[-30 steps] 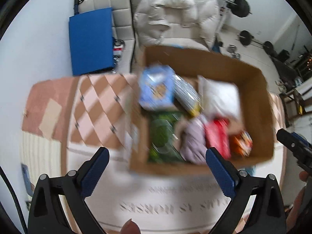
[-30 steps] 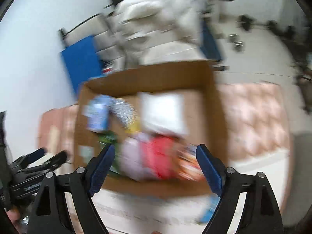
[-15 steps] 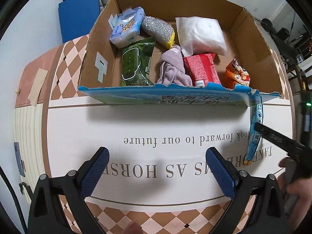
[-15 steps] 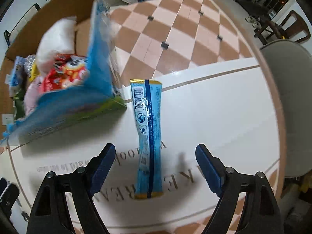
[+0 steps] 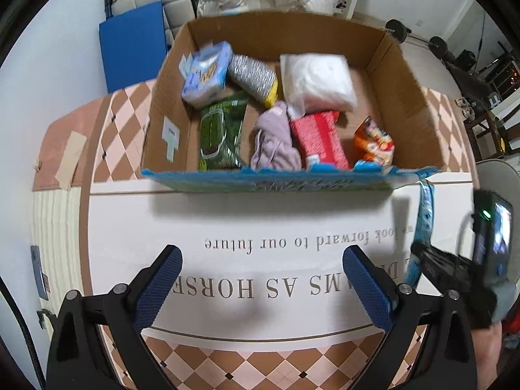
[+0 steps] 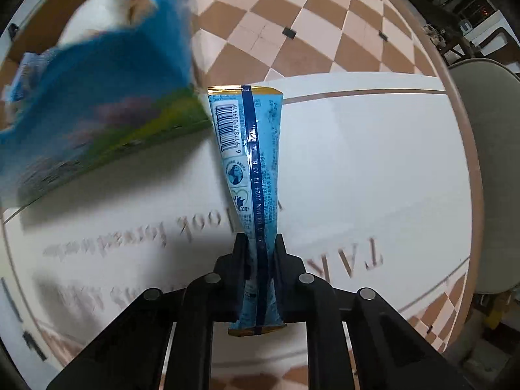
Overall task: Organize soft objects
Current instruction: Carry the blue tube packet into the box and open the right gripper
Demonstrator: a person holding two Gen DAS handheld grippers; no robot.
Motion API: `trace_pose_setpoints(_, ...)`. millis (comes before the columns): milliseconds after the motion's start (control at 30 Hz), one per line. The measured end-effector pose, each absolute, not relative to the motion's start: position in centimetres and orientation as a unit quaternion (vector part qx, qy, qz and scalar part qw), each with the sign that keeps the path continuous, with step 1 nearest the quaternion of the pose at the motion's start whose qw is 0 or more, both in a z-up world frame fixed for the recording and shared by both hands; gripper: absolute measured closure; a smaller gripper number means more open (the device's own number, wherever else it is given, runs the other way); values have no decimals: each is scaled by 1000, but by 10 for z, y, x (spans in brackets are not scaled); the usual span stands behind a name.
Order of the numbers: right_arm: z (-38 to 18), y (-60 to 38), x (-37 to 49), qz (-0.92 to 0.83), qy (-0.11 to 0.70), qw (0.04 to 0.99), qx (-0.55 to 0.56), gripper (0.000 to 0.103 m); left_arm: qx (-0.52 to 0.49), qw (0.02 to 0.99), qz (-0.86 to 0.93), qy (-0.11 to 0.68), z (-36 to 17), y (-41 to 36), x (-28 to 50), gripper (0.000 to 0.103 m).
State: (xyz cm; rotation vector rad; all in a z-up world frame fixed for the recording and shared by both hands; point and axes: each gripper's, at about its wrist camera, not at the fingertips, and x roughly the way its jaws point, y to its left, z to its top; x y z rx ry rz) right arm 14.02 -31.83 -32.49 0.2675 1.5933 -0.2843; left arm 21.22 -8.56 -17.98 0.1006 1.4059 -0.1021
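Observation:
My right gripper (image 6: 260, 243) is shut on a long light-blue snack packet (image 6: 250, 162), pinched near its lower end, on the white table beside the box. The packet (image 5: 425, 214) and the right gripper (image 5: 422, 260) also show at the right of the left wrist view. My left gripper (image 5: 260, 279) is open and empty, in front of the cardboard box (image 5: 406, 104). The box holds a blue tissue pack (image 5: 208, 71), a silver scrubber (image 5: 253, 74), a white pouch (image 5: 318, 81), a green packet (image 5: 217, 133), a lilac cloth (image 5: 276, 143), a red pack (image 5: 318, 139) and an orange snack bag (image 5: 373, 139).
The round table (image 5: 260, 214) has a white centre with lettering and a checkered rim. The box's blue front wall (image 6: 97, 113) stands close to the packet's left. A grey chair (image 6: 487, 169) is at the right. A blue mat (image 5: 133, 45) and gym weights lie beyond.
My right gripper has closed on the blue packet, which lay free between its open fingers before. The left gripper has pulled back slightly from the box and stays open.

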Motion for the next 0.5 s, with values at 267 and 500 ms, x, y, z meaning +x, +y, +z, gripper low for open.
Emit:
trace_pose_setpoints(267,-190,-329,127,-73,637,755,137,88,35,778,-88,620,-121,-102,248,2)
trace_pose_setpoints(500,-140,-313,229,-39,594,796,108,88,75,790,-82,602,-138,-125,334,2)
